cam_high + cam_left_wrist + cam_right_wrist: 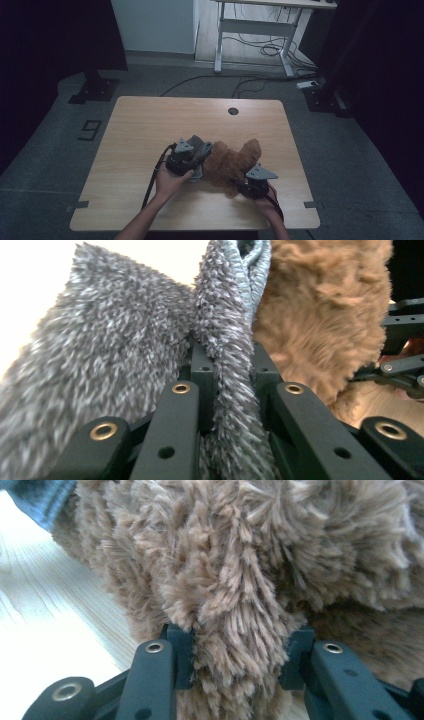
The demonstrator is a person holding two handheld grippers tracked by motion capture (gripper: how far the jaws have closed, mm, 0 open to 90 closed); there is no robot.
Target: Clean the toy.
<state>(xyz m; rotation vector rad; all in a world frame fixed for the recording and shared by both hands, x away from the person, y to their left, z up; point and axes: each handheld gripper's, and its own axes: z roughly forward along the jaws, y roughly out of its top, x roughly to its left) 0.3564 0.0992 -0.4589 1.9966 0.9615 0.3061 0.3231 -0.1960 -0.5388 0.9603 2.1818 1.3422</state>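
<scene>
I have the tabletop (150, 125) in front of me, pale wood with a round cable hole (233, 111) near its far edge. The brown plush toy (230, 162) lies on it right of the middle, closer to the near edge than the far one, with one fuzzy end pointing toward the far right corner. Touching its left side is the grey fuzzy cloth (200, 150), bunched up against the brown fur and lifted a little off the wood.

My left claw (192, 159) sits just left of the toy, toward the near half of the tabletop, held from below by my left hand (170, 181). In the left gripper view the left claw (232, 375) is clamped on a fold of the grey cloth (125, 340), the pile squeezed flat between the jaws, with the brown toy (320, 315) right behind it.

My right claw (239, 184) comes in from the near edge under the toy's near end. In the right gripper view it (240, 650) is gripping a thick tuft of the brown fur (240, 580), jaws pressed into it from both sides, bare wood to the left
</scene>
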